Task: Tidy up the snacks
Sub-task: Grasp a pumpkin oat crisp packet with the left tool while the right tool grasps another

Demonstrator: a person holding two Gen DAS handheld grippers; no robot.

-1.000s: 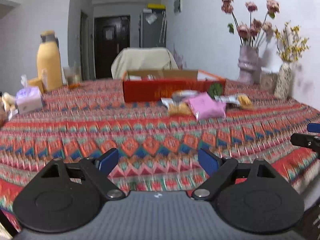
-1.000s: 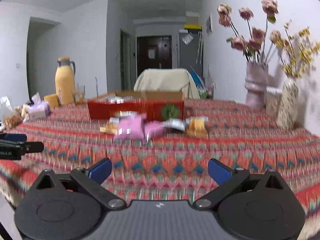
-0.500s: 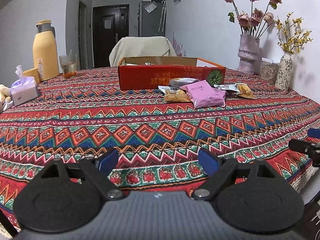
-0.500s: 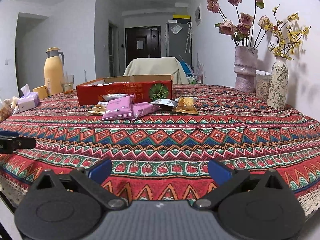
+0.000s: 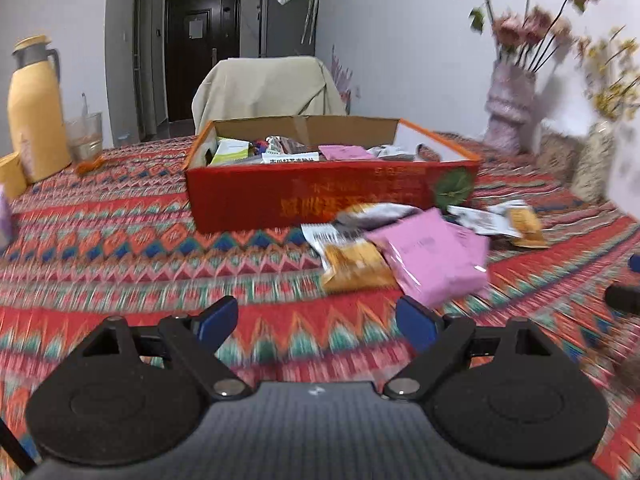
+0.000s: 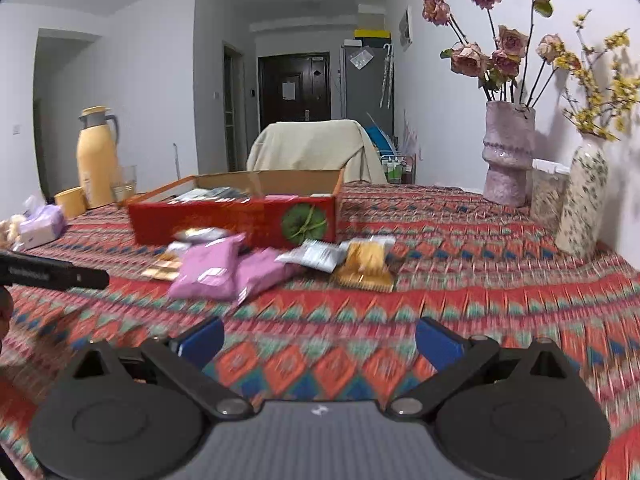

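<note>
No text is legible. Yellow characters are printed on the front wall of the red box (image 5: 332, 196), blurred beyond reading. Print on the snack packets (image 6: 224, 268) is likewise unreadable.

Left gripper (image 5: 317, 322) black, blue fingertips (image 5: 218, 317); right gripper (image 6: 319, 340) alike.

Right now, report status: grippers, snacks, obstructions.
Left gripper open, empty. Right gripper open, empty. Snack packets loose on tablecloth before red box. Path unobstructed.

Both wrist views face the red box (image 5: 332, 196) low, near.
</note>
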